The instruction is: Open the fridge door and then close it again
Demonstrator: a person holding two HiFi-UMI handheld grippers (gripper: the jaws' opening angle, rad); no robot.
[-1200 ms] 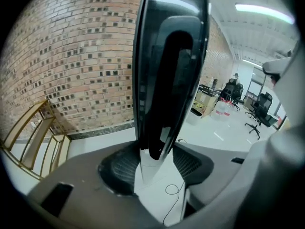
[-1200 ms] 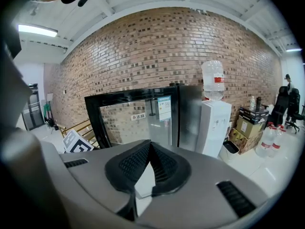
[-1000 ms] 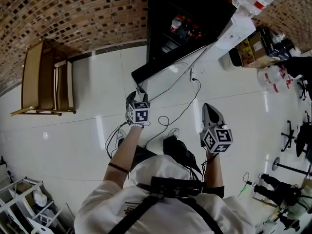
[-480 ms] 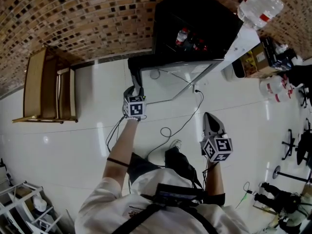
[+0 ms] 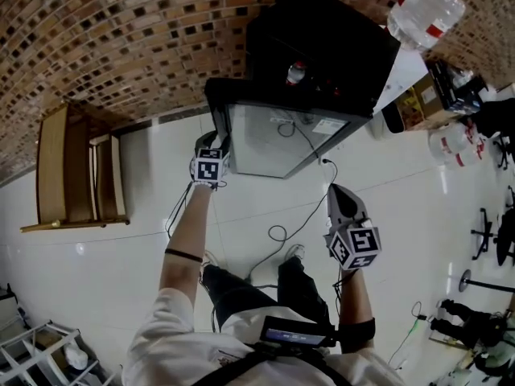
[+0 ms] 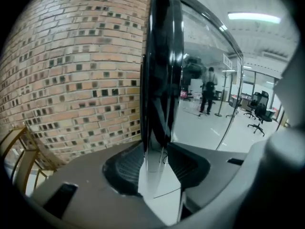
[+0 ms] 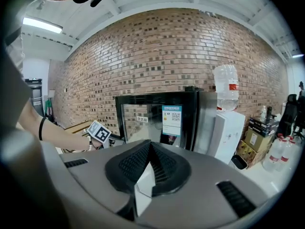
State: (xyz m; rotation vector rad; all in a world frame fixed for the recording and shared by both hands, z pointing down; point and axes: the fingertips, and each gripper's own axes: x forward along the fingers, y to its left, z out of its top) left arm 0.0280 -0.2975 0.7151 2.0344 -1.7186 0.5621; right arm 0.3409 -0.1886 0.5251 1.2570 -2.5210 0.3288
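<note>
**Door gripped, swing unfinished**

Head view: the left gripper [image 5: 216,141] is on the free edge of the fridge door [image 5: 282,139], which faces the person more squarely than a second ago. The floor [image 5: 121,215] shows through its glass, so it stands off the fridge [image 5: 322,30]; I judge the closing stroke under way.

Left gripper view: the jaws, having just closed in, clamp the door edge, parted only by its thickness.

Right gripper view: the right gripper [image 7: 150,149] is shut, empty, well apart from the door.
</note>
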